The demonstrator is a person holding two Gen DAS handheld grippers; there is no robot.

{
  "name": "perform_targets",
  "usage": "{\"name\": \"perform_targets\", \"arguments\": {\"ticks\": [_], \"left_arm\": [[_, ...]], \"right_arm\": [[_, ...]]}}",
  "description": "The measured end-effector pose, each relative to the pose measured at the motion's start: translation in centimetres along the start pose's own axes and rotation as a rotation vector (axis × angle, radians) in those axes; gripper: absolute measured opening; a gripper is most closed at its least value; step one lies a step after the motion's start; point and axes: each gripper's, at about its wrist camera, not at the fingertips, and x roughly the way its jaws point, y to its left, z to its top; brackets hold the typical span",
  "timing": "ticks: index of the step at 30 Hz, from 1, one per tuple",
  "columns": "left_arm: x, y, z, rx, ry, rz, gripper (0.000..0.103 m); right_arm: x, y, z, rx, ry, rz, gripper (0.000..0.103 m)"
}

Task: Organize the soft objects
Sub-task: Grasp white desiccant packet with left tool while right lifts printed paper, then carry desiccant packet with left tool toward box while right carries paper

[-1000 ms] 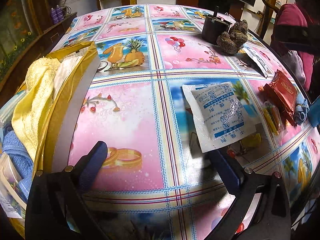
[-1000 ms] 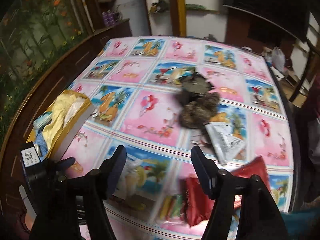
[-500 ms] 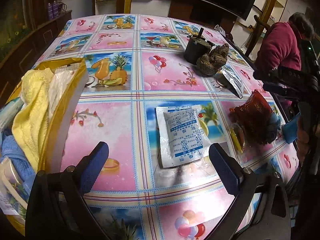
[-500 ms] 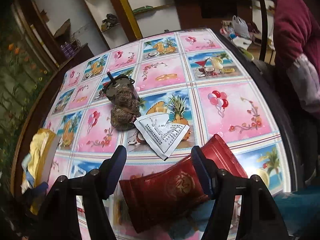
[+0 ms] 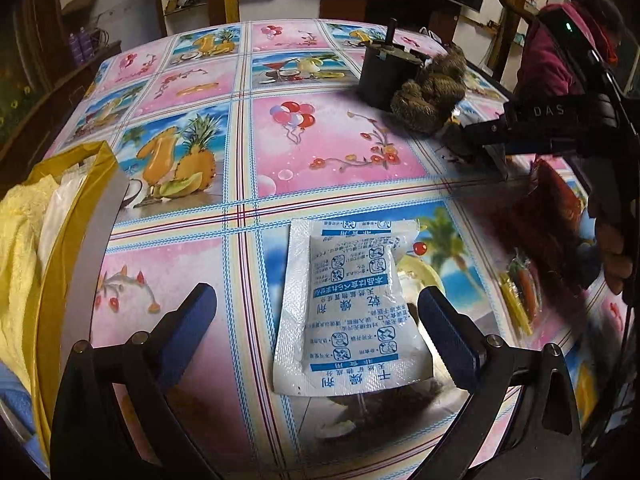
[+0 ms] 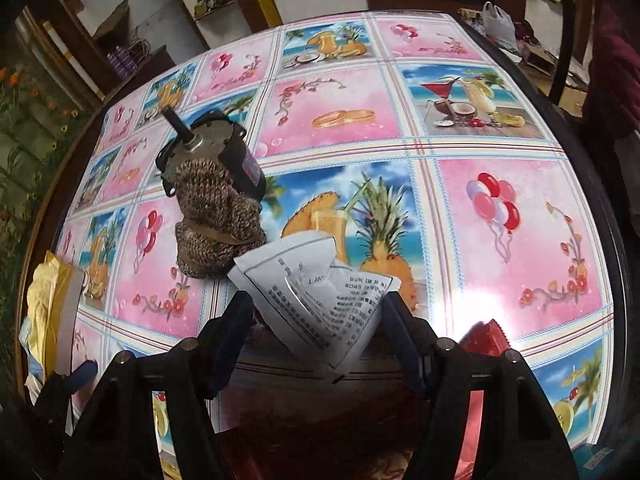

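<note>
My left gripper (image 5: 320, 318) hangs open over a white desiccant packet (image 5: 344, 312) that lies flat on the tablecloth between its blue fingers. Left of it stands a yellow box (image 5: 86, 216) holding a yellow towel (image 5: 20, 240) and a white cloth. My right gripper (image 6: 318, 326) is open too, its fingertips either side of a folded white printed packet (image 6: 320, 292), not pressing on it. Just beyond that packet a brown knitted piece (image 6: 216, 224) leans on a black motor (image 6: 218, 144). The right gripper (image 5: 560, 128) also shows in the left wrist view.
A red foil packet (image 5: 548, 208) lies under the right gripper, with a small carrot-print packet (image 5: 520, 292) beside it near the table's right edge. A person in a maroon jacket (image 5: 560, 52) is at the right. The fruit-print tablecloth (image 6: 500, 220) covers the round table.
The left gripper has shifted so the desiccant packet now sits between its fingers. The right gripper has sunk and moved past the red packet to the folded white packet. Both stay open.
</note>
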Motion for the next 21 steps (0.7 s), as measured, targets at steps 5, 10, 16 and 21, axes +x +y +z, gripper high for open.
{"name": "perform_targets", "arguments": {"ticks": [5,10,16,21], "left_arm": [[0.5,0.4,0.5,-0.003,-0.010,0.005,0.101],[-0.9,2.1,0.3,-0.068,-0.049,-0.025,0.053],[-2.5,3.7,-0.4,-0.152,-0.074,-0.118,0.036],[-3.6,4.5,-1.7,-0.225,-0.071,-0.187,0.036]], "right_arm": [[0.7,1.5,-0.1,-0.111,-0.007,-0.092,0.069],[0.0,0.9,-0.5,-0.087,-0.011,-0.071,0.034],[-1.2,0.0,-1.8,-0.054,-0.032,-0.017,0.016],[-3.4,-0.4,-3.3,-0.038,-0.080,0.033,0.016]]}}
